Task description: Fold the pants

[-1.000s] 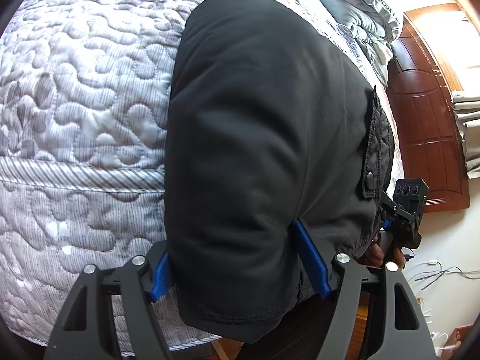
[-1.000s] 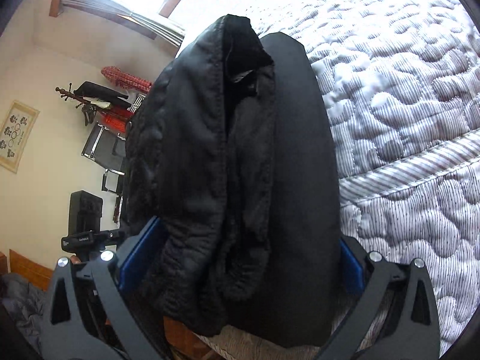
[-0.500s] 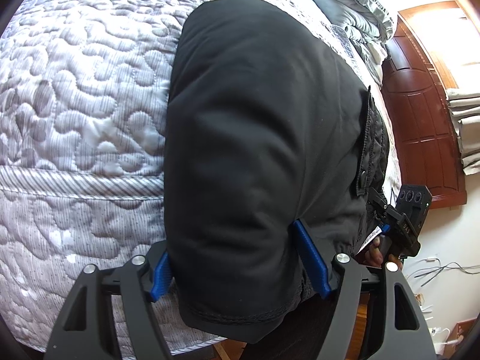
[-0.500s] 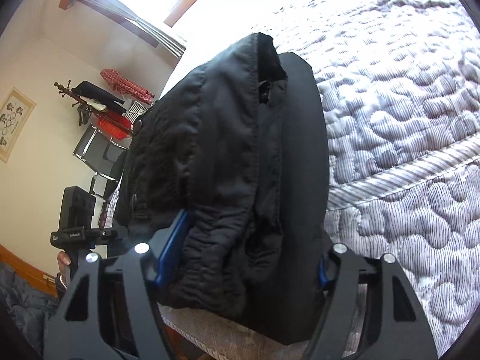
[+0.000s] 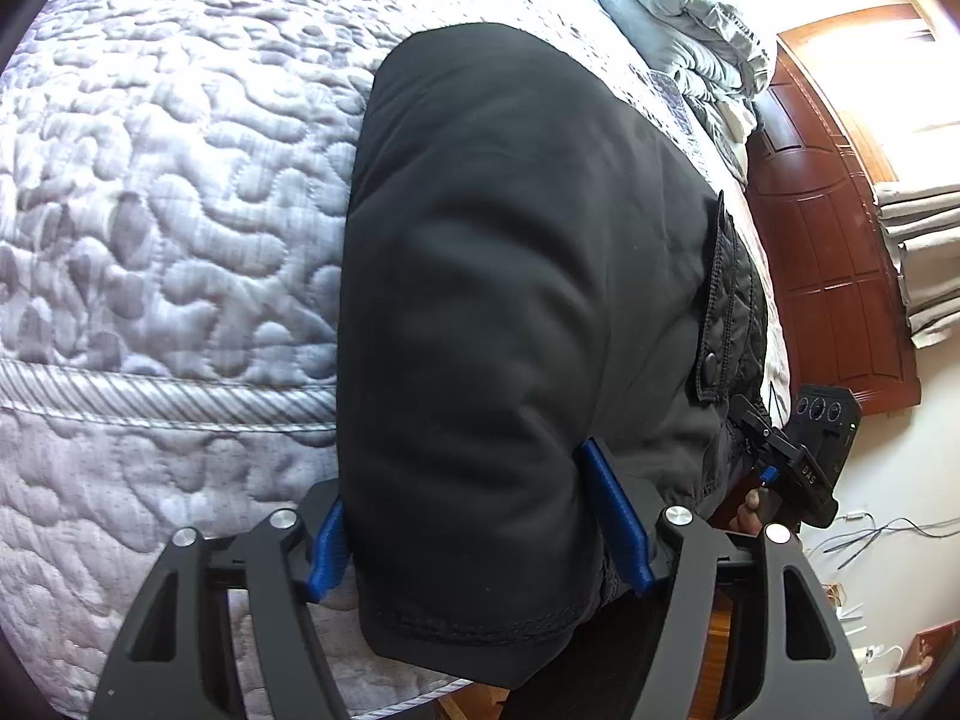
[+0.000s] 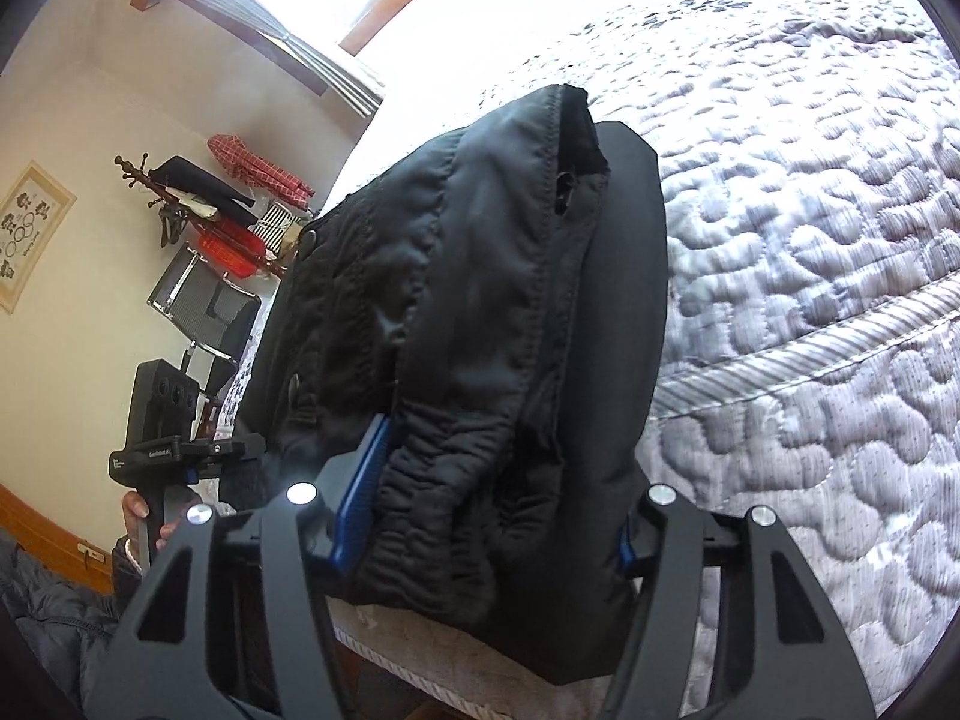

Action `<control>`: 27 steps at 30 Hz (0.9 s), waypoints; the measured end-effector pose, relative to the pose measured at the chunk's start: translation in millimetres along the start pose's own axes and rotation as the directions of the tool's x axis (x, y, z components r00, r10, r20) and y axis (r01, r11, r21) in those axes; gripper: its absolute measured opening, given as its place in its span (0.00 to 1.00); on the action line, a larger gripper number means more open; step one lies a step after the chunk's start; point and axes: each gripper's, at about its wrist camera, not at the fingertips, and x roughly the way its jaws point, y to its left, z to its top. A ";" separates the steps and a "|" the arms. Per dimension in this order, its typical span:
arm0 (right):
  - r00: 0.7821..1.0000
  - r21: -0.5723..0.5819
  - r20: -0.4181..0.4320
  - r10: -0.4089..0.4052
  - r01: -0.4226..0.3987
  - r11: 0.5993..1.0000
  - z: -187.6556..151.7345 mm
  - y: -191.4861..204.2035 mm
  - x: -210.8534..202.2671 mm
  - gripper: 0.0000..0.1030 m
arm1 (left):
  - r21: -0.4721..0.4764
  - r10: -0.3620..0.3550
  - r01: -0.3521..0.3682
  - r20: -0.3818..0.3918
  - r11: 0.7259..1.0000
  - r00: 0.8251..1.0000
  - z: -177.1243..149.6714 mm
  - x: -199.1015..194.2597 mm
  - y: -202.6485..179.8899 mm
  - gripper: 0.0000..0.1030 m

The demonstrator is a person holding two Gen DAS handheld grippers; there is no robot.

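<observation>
Pants look doubled over already mid-frame on the quilt; left gripper and right gripper both clamp the near edge, final fold left

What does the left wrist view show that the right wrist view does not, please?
Only the left wrist view shows the folded grey bedding at the bed's far end, the dark wooden door and the cables on the floor. Only the right wrist view shows the framed picture, the coat rack and the chair. Both show the black pants on the quilted bedspread, gripped by the left gripper and the right gripper.
</observation>
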 end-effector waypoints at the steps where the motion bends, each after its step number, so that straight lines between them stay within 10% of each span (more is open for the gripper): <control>1: 1.000 -0.006 -0.001 0.000 0.000 1.000 -0.6 3.8 1.8 0.57 | -0.002 0.001 -0.001 0.001 1.000 1.000 -0.2 -1.9 1.8 0.67; 27: 0.993 -0.122 -0.114 0.028 -0.042 0.992 16.4 32.6 58.3 0.56 | -0.109 0.074 -0.063 0.096 0.992 0.993 -22.5 -69.9 52.3 0.65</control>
